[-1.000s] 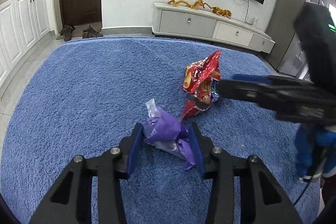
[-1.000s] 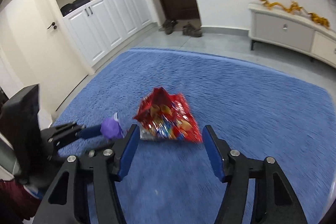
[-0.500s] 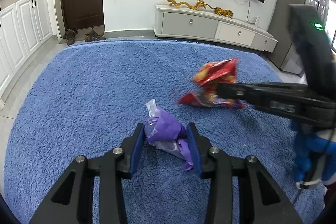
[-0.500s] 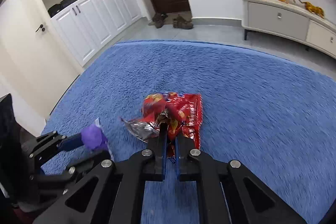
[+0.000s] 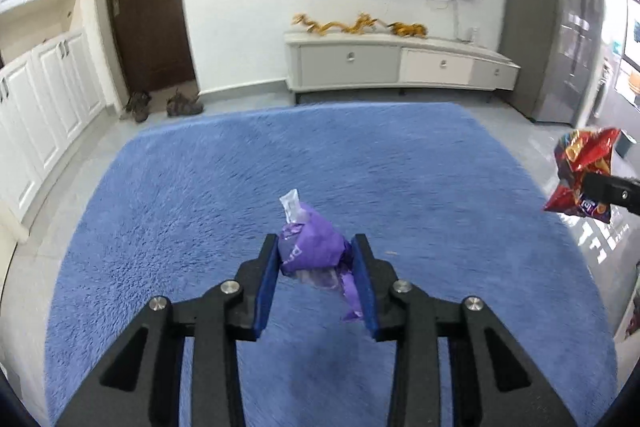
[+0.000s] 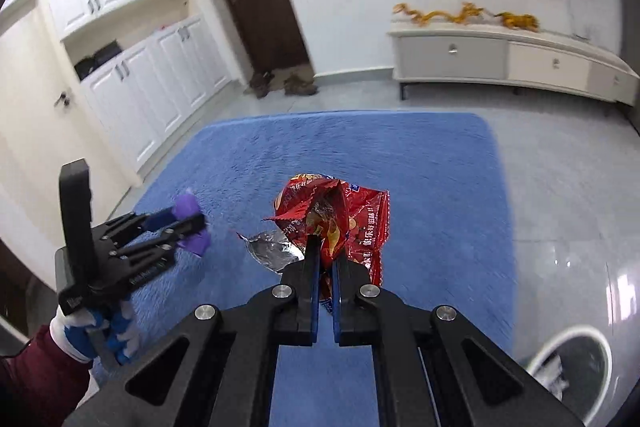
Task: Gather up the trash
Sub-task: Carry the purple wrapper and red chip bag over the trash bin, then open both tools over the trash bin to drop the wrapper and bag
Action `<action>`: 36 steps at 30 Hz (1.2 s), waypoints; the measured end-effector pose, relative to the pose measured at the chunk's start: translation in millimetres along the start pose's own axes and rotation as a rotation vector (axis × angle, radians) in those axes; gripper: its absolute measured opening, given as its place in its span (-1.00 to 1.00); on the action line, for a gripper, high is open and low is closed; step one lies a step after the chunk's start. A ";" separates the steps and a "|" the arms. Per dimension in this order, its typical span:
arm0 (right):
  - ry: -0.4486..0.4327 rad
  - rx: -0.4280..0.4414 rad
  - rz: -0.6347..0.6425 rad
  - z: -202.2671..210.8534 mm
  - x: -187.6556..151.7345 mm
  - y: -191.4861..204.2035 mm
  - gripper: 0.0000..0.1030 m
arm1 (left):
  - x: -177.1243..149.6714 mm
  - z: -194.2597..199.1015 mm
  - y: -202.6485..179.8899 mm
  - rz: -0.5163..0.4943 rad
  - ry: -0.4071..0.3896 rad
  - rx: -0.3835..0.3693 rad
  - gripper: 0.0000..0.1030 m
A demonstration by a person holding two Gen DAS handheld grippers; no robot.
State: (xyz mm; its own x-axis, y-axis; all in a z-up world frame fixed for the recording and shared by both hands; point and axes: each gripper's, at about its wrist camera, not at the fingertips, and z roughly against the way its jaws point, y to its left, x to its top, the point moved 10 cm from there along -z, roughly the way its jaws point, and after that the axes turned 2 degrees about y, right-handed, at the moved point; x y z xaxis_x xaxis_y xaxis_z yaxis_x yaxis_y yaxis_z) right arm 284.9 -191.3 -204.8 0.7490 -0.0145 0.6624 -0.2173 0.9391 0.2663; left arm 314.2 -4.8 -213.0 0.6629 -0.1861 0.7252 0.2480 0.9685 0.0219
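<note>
A crumpled purple wrapper (image 5: 308,251) hangs above the blue rug (image 5: 240,187), pinched between the blue pads of my left gripper (image 5: 316,238), whose jaws are still closing on it. A red snack bag (image 6: 360,215) with a silver inside is held up in my right gripper (image 6: 326,247), which is shut on its lower fold. In the left wrist view the red bag (image 5: 582,171) floats at the far right edge, over the grey floor. In the right wrist view the left gripper (image 6: 188,221) with the purple wrapper (image 6: 186,205) is at the left.
A round bin (image 6: 568,359) with a white rim stands on the shiny floor at lower right, something white inside. A low TV cabinet (image 5: 400,67) lines the far wall, shoes (image 5: 168,105) lie by the dark door, white cupboards run along the left. A gloved hand (image 6: 80,331) holds the left gripper.
My right gripper shut on the red bag and carried it up off the rug, to the right. My left gripper tightened on the purple wrapper and lifted it clear.
</note>
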 end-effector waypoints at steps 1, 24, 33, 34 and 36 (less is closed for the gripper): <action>-0.008 -0.009 -0.012 9.2 -4.4 -5.1 -0.91 | 1.5 5.6 -6.7 -0.014 -0.007 -0.005 -0.34; -0.008 -0.406 -0.494 147.2 -187.3 -295.0 -0.90 | 4.6 -2.0 -414.4 -0.420 0.149 -0.465 -0.32; 0.082 -0.414 -0.577 116.1 -243.9 -347.6 -0.80 | -22.9 -49.1 -485.2 -0.472 0.243 -0.499 -0.25; 0.084 -0.414 -0.579 112.3 -243.8 -350.2 -0.76 | -25.8 -51.1 -490.1 -0.474 0.246 -0.499 -0.22; 0.094 -0.420 -0.589 107.8 -248.6 -356.8 -0.73 | -28.8 -58.4 -498.0 -0.466 0.267 -0.510 -0.13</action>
State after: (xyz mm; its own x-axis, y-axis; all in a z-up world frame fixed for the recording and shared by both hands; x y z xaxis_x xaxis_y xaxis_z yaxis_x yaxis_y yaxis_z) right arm 108.7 -559.8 -389.0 0.7225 -0.5463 0.4236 0.4827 0.8373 0.2566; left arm 212.9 -491.4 -285.0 0.5419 -0.6559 0.5254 0.7999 0.5943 -0.0831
